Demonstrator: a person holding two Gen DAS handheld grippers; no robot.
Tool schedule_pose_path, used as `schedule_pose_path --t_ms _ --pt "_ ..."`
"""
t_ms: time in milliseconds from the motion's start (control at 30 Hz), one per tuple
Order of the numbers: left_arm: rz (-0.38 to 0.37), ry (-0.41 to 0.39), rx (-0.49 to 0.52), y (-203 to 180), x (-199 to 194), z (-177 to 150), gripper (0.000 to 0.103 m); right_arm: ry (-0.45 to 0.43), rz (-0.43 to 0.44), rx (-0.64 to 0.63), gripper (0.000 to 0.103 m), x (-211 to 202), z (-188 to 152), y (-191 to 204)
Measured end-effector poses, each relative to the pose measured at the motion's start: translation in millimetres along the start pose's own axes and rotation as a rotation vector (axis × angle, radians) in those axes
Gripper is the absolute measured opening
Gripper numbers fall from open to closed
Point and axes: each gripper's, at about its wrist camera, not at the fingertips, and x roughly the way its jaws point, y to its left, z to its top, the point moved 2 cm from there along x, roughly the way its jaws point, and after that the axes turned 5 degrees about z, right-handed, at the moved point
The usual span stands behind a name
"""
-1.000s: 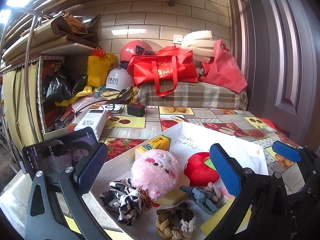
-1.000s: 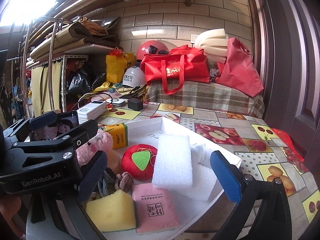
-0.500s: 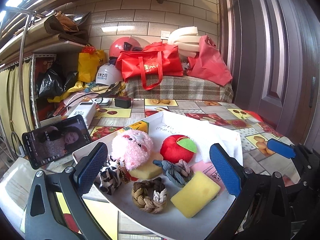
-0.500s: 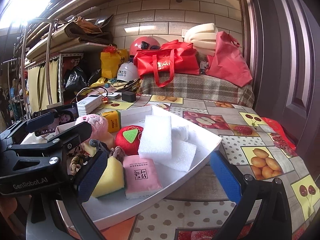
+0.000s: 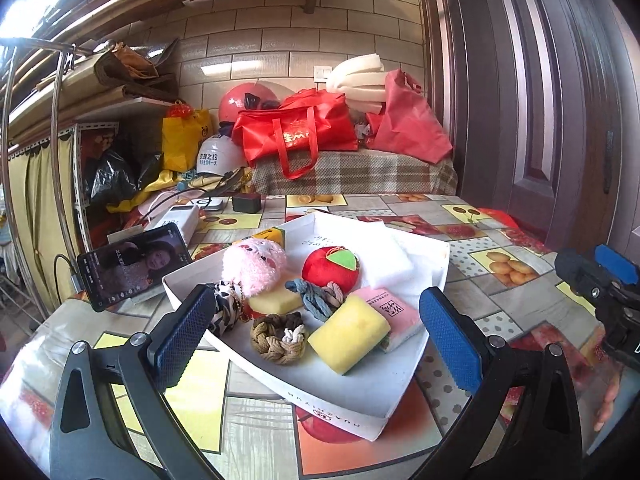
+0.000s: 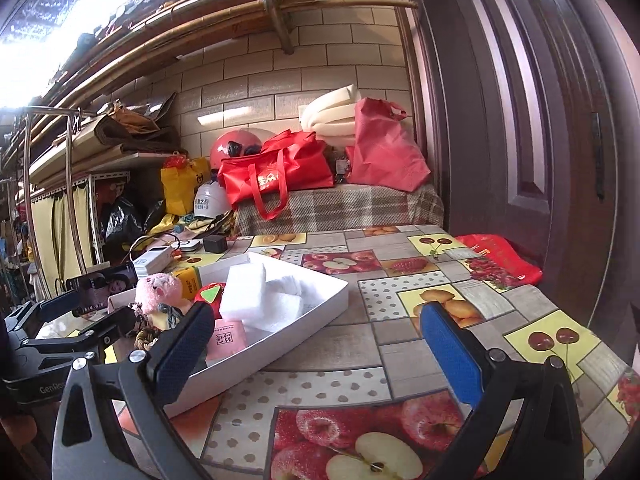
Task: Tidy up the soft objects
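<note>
A white box lid on the fruit-print table holds the soft objects: a pink plush, a red apple plush, a yellow sponge, a pink packet, a brown rope knot, a blue-grey knot, a zebra scrunchie and white foam blocks. My left gripper is open and empty, just before the box's near edge. My right gripper is open and empty, over the table to the right of the box. The foam and pink plush show there.
A phone leans at the box's left. A power bank, cables and a black block lie behind. Red bags, helmets and foam rolls sit on a plaid bench at the back. A dark door stands at the right.
Both grippers have pulled back and risen away from the box. The whole box now shows in the left view, and the right gripper has swung right over bare tablecloth.
</note>
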Motion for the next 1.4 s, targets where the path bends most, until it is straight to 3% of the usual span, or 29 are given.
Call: schedule_pose_path --t_ms 133,233,333,467,600,1200,1400 --pt "0.012 -0.010 -0.013 -8.7 -18.8 -1.0 0.103 -0.008 -0.089 0.029 0.103 -20.7 -1.8 -14.4" --pt "0.013 0.048 -0.010 -17.3 -19.3 -6.2 0.103 0.040 -0.092 0.068 0.103 -18.8 -6.0 -26.6" --pt "0.094 0.104 0.012 -24.8 -13.2 -10.0 0.103 0.064 -0.042 0.130 0.103 -17.6 -8.6 -38.0" --pt "0.173 0.110 0.019 -23.5 -13.1 -12.3 0.103 0.060 -0.062 0.148 0.103 -20.4 -10.4 -41.6" --pt "0.131 0.116 0.001 -20.1 -14.0 -14.8 0.103 0.064 -0.085 0.130 0.103 -21.7 -11.7 -38.8" --pt "0.232 0.058 0.092 -38.0 -25.0 -12.6 0.103 -0.004 -0.086 0.078 0.103 -33.8 -8.3 -31.1" --pt "0.192 0.064 0.066 -37.3 -25.9 -13.2 0.103 -0.002 -0.084 0.047 0.103 -33.8 -8.4 -25.1"
